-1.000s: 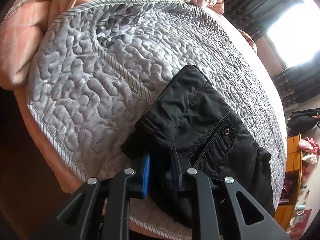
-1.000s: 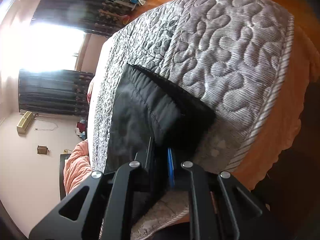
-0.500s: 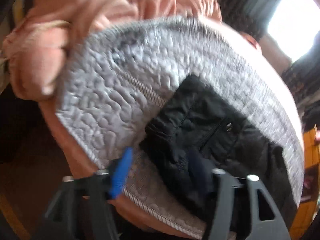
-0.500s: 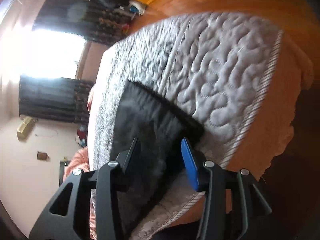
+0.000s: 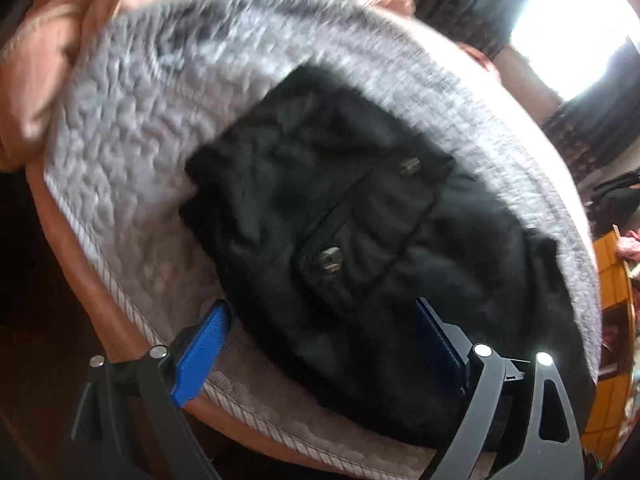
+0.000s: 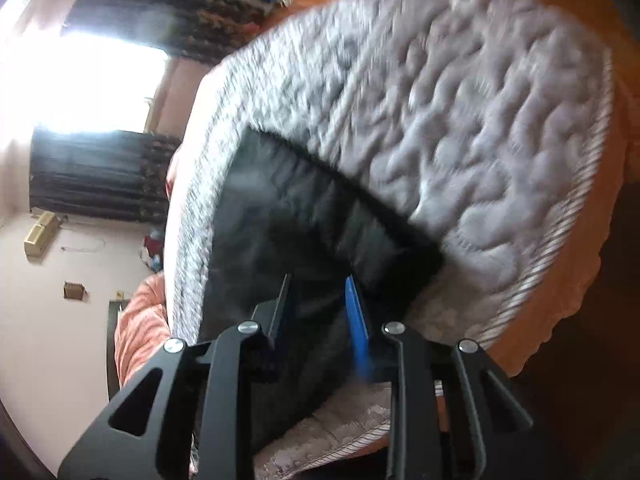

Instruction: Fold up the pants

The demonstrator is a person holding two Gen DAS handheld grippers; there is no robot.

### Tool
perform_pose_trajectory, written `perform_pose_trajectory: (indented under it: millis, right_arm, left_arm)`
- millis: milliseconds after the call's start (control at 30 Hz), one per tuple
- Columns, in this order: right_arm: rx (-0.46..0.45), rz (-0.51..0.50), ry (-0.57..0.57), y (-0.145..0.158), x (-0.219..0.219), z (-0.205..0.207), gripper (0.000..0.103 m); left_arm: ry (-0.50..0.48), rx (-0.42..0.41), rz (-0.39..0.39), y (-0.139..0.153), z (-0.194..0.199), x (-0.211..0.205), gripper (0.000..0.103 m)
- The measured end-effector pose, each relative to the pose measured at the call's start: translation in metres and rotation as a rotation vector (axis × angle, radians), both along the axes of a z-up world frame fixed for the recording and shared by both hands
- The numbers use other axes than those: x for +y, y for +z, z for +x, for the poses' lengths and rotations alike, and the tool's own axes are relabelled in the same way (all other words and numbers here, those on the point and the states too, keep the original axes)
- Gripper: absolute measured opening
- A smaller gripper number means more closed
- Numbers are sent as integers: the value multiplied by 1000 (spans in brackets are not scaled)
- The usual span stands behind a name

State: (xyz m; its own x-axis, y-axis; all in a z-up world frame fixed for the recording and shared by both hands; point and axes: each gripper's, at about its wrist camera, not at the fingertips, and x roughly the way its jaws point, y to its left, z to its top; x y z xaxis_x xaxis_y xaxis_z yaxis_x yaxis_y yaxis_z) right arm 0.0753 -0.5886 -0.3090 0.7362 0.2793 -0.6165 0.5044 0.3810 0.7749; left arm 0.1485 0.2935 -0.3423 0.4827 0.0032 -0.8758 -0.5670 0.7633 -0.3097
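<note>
Grey quilt [image 5: 120, 152] covers the bed; folded black pants [image 5: 340, 220] lie on it (near its edge). Left gripper [image 5: 324, 344] opening, pads clear of cloth. Right gripper [image 6: 320, 308] closing, pants between, contact unclear.

black folded pants [image 5: 352, 232] lie on a grey quilted bed cover [image 5: 132, 152] near its edge, a crumpled pink blanket [image 5: 60, 40] behind it; a bright curtained window [image 6: 80, 88] stands beyond the bed's far end.
</note>
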Motion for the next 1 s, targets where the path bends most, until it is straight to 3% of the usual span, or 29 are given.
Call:
perform_pose_trajectory:
  millis: [100,367,500,767,833,967,1000]
  right_arm:
    - [-25,-1,-58,7,-12,-21,47]
    - [-58,132,-99,-29,-20,-38,65]
    - [-67,159,-92,-44,-10,-33,66]
    - [-174,189,-44,-45,3,-14,67]
    - [-178,207,-61,-55,4,-15,61]
    - [-231,184,-19,-46,10,-8,63]
    - [-209,171,-9,-49,10,-6,57]
  left_arm:
    - [43,14,-36,-14,0,5,93]
    - [25,-1,27,-13,6,-14,95]
    - [35,-8,24,-12,7,-16,95]
    - [63,-46,15,-12,18,-17,95]
    - [76,-39,10,-14,20,-18,95]
    - [74,-29,28,-14,17,-19,95]
    - [71,-25,31,-14,18,-20,96]
